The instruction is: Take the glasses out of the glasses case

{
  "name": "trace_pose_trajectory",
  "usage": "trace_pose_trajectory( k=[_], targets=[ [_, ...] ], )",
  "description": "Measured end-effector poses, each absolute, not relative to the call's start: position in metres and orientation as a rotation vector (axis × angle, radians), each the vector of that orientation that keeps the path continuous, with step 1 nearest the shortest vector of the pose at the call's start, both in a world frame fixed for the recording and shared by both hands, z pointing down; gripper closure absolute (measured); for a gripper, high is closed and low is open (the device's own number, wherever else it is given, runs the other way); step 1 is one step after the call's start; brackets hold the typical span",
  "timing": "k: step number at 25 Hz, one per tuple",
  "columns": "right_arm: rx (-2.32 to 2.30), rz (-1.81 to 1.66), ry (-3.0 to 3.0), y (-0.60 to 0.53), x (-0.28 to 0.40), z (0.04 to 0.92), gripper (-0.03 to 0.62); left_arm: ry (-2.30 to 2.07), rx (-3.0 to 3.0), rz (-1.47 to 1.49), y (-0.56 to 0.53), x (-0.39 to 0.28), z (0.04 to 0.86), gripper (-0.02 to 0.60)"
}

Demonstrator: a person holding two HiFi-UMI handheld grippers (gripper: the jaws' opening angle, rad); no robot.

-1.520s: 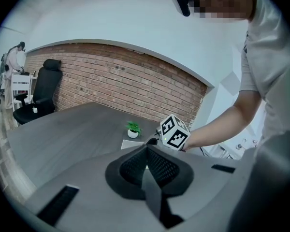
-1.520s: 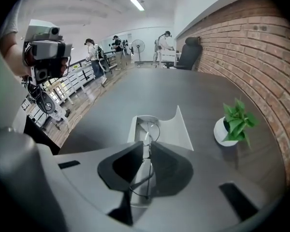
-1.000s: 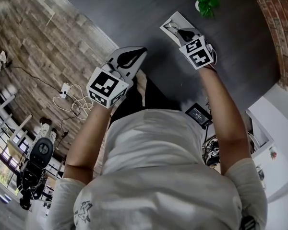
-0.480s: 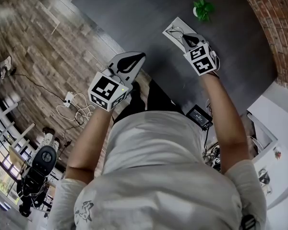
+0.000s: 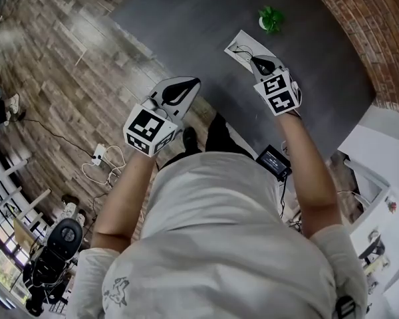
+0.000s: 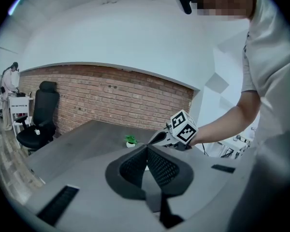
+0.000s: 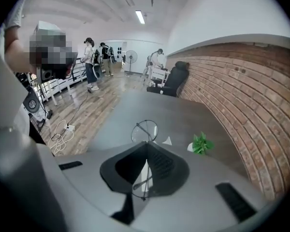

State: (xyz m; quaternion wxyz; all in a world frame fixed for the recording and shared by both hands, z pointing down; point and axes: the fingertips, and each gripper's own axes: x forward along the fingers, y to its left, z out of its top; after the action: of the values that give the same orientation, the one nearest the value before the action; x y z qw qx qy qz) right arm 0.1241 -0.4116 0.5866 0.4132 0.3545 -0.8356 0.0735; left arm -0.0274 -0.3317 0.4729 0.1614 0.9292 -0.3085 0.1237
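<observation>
Table [image 5: 186, 18], dark grey, bears the white glasses case [image 5: 247, 43] at eleven o'clock of the right gripper [image 5: 258, 62], just beyond its tips. Its jaws are clamped on the wire glasses [image 7: 145, 131], long axis running six to twelve, one lens jutting past the tips. Left gripper [image 5: 194, 84], jaws together on nothing, hangs well apart at nine o'clock.

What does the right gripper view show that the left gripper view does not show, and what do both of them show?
Only the right gripper view: the glasses pinched between the closed jaws of the right gripper, one round lens beyond the tips. Only the left gripper view: the left gripper, shut on nothing, and the right gripper's marker cube from outside. Both: the potted plant, the dark table, the brick wall, a black office chair.
</observation>
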Motion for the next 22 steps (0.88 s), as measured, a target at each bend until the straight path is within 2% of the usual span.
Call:
trace_pose_trajectory(
  k=[22],
  targets=[
    [1.222, 0.123, -2.307, -0.288, 0.093, 0.442, 0.582, -0.785, 2.853, 0.216, -0.254, -0.055, 0.397, 0.571]
  ],
)
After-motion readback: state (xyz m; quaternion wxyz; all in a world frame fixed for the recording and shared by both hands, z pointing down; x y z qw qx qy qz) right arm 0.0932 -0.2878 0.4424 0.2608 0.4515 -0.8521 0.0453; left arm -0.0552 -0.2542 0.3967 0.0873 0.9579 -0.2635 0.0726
